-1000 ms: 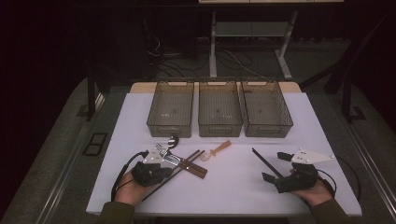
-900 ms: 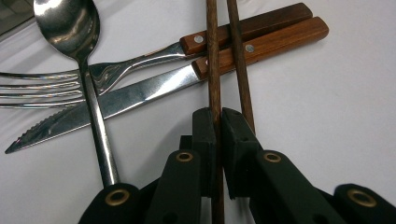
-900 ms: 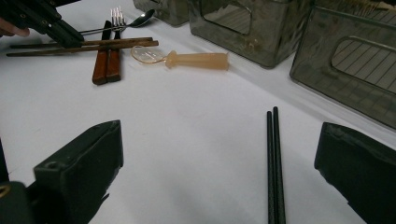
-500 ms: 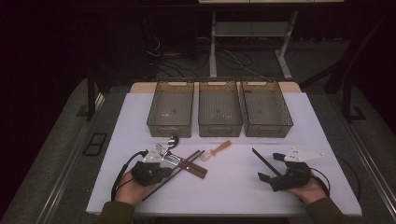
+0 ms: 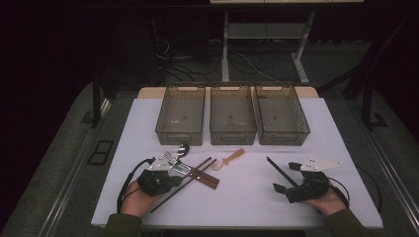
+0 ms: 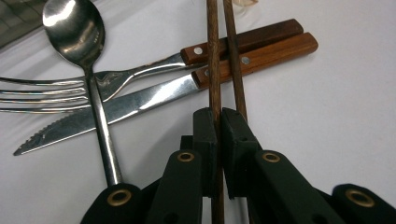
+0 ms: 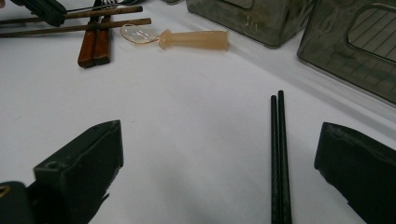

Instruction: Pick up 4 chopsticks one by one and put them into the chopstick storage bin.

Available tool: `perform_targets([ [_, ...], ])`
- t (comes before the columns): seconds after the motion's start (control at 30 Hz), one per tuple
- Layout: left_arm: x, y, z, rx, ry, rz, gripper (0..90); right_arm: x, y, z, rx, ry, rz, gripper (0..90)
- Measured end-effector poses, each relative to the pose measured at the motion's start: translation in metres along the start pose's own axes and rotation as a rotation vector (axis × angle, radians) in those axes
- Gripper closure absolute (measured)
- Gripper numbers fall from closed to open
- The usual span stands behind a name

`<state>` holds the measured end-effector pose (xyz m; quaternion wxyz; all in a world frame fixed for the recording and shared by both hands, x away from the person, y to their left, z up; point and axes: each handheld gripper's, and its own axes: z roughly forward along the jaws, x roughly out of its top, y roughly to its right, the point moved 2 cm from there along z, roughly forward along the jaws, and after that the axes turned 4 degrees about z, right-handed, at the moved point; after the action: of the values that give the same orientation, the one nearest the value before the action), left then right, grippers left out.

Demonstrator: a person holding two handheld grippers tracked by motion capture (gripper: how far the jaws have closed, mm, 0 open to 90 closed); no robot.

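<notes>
My left gripper [image 6: 218, 114] is shut on one brown wooden chopstick [image 6: 215, 56]; its twin [image 6: 232, 51] runs close beside it past the right jaw. Both cross a wood-handled knife [image 6: 140, 100] and fork [image 6: 135, 74], with a steel spoon [image 6: 86, 51] lying over them. From above, the left gripper [image 5: 173, 180] sits at the front left beside this cutlery pile [image 5: 190, 173]. My right gripper [image 7: 222, 135] stands open low over the table, and a pair of black chopsticks [image 7: 279, 154] lies between its jaws, nearer the right one. It shows at the front right [image 5: 286, 177].
Three smoky plastic bins [image 5: 181, 129] [image 5: 232, 131] [image 5: 282, 132] stand side by side at the back of the white table [image 5: 247, 197]. A small translucent spoon with a beige handle [image 5: 228, 159] lies mid-table. The table's front edge is just below both hands.
The right gripper has edged slightly left, closer over the black chopsticks. The left gripper and the cutlery pile have stayed put.
</notes>
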<state>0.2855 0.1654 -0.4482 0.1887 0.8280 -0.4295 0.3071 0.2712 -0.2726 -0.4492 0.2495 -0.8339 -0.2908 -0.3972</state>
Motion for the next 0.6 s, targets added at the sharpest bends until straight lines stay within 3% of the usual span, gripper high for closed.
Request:
perform_targets([
  [0.6,0.01,0.0,-0.015,-0.014,0.073,-0.018,83.8,0.0,-0.001,-0.001,0.001,0.004,-0.003,1.4],
])
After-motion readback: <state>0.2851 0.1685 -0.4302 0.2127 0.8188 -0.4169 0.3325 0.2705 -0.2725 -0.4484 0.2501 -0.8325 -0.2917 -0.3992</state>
